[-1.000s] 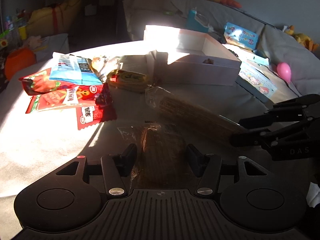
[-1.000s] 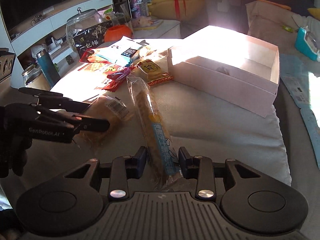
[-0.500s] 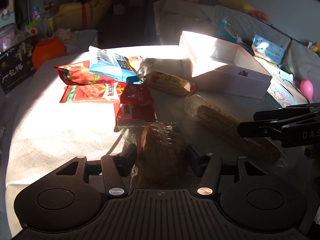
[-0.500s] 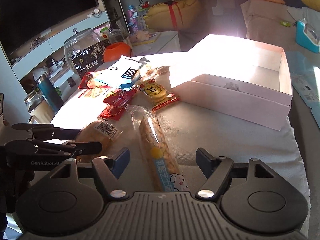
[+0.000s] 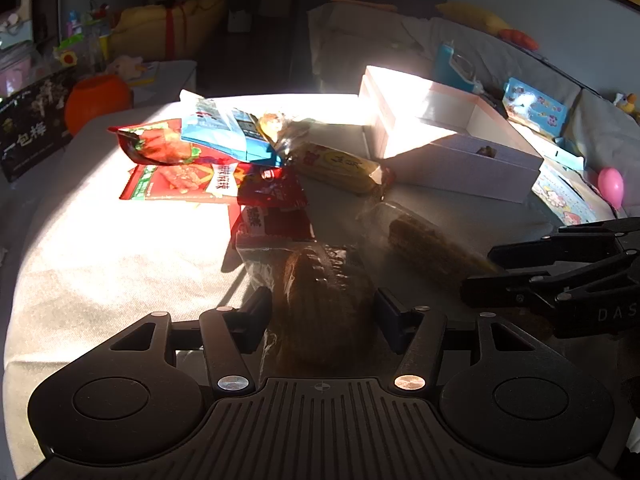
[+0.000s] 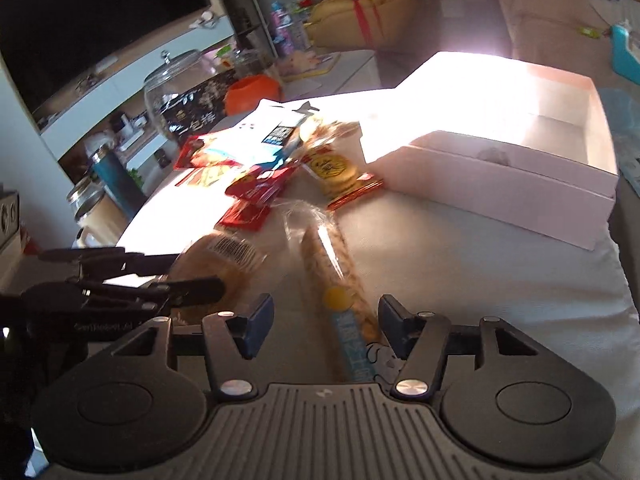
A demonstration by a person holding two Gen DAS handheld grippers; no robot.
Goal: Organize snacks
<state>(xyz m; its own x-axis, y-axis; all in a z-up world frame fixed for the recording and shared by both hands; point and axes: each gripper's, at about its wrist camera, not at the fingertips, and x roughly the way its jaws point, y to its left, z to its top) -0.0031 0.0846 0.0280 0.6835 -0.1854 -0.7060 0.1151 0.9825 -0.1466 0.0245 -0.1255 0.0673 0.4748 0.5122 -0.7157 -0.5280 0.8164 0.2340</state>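
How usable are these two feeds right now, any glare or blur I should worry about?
Left wrist view: hard sunlight whitens the cloth and the box's near wall, while the wrapped bun between the tongs sits in deep shadow. Right wrist view: box interior blown out, snack pile slightly motion-blurred; both bend at the edges.

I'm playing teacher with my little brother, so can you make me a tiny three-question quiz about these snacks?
1. True or false: the white cardboard box is packed full of snacks.
2. Which snack lies between the right tool's fingers?
A) long clear packet of crackers
B) blue-and-white bag
C) red sachet
3. Fill in: the left tool grips a round brown ___ in clear wrapping.

Key
1. False: only one small thing shows inside.
2. A. The jaws are closing around it and do not touch it yet.
3. bun
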